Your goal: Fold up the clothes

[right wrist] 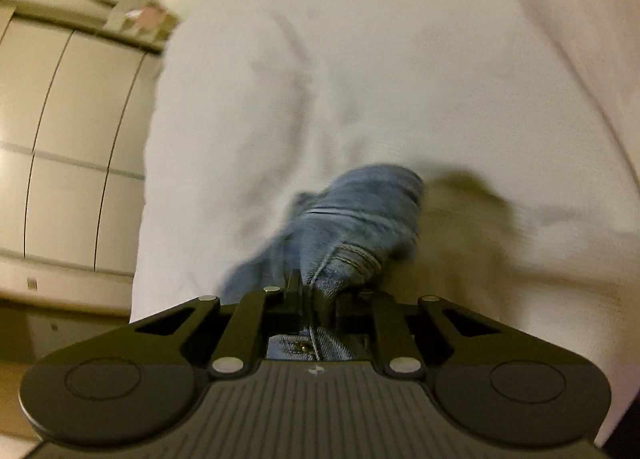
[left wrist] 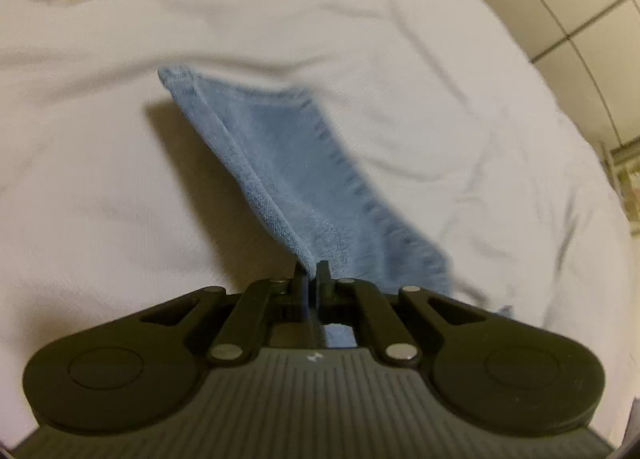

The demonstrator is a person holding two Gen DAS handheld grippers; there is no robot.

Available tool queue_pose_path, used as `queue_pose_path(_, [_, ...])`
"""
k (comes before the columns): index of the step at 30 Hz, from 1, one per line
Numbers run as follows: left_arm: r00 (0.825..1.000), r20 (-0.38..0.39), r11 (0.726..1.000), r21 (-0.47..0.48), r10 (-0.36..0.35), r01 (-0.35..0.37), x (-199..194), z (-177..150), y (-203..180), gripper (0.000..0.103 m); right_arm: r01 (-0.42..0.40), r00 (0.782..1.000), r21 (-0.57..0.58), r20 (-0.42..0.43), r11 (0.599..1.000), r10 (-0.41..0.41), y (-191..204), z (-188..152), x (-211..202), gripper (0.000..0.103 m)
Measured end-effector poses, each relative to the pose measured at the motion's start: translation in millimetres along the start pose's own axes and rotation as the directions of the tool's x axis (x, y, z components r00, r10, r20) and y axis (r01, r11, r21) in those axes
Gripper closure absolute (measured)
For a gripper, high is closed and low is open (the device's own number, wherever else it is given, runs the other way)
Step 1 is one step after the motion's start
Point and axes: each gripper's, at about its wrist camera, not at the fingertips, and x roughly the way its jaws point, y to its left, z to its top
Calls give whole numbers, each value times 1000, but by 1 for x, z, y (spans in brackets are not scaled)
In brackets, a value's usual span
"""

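Note:
A blue denim garment (left wrist: 288, 171) hangs over a white sheet (left wrist: 120, 179). In the left wrist view my left gripper (left wrist: 311, 271) is shut on its edge, and the cloth stretches away from the fingers to a far corner, throwing a shadow on the sheet. In the right wrist view the denim garment (right wrist: 352, 219) bunches up just past my right gripper (right wrist: 310, 287), which is shut on a stitched seam. A metal button or rivet shows between the gripper's arms. The frames are blurred by motion.
The white sheet (right wrist: 400, 59) covers a bed or table and fills most of both views. A tiled floor (left wrist: 568, 11) lies beyond its right edge in the left wrist view. Pale floor tiles or panels (right wrist: 72, 139) and a small cluttered spot (right wrist: 128, 11) lie to the left in the right wrist view.

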Motion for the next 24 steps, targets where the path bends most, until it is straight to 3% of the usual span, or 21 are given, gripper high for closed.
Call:
queue_pose_path(7, [998, 48, 991, 122, 49, -55, -64, 95, -42, 103, -52, 999, -204, 0, 978, 53, 155, 9, -15, 89])
queue_pose_path(11, [982, 186, 982, 181, 29, -63, -116, 180, -80, 103, -166, 985, -337, -13, 927, 171, 283, 1, 11, 90])
queue_pose_path(12, [971, 238, 979, 196, 16, -64, -137, 202, -91, 103, -208, 976, -362, -20, 909, 216, 316, -1, 16, 98])
queue_pose_path(14, [941, 338, 972, 225, -11, -69, -179, 245, -114, 103, -289, 953, -407, -32, 867, 303, 381, -3, 22, 98])
queue_pose_path(17, [876, 481, 970, 231, -49, -73, -257, 295, -139, 102, -397, 900, -462, -27, 793, 435, 478, -1, 11, 98])
queue_pose_path(21, [759, 644, 973, 223, -95, -68, -365, 341, -162, 102, -508, 802, -532, -5, 678, 597, 574, 4, -45, 98])
queue_pose_path(24, [674, 731, 979, 197, -106, -60, -432, 355, -163, 102, -573, 712, -572, 5, 586, 702, 633, 8, -90, 98])
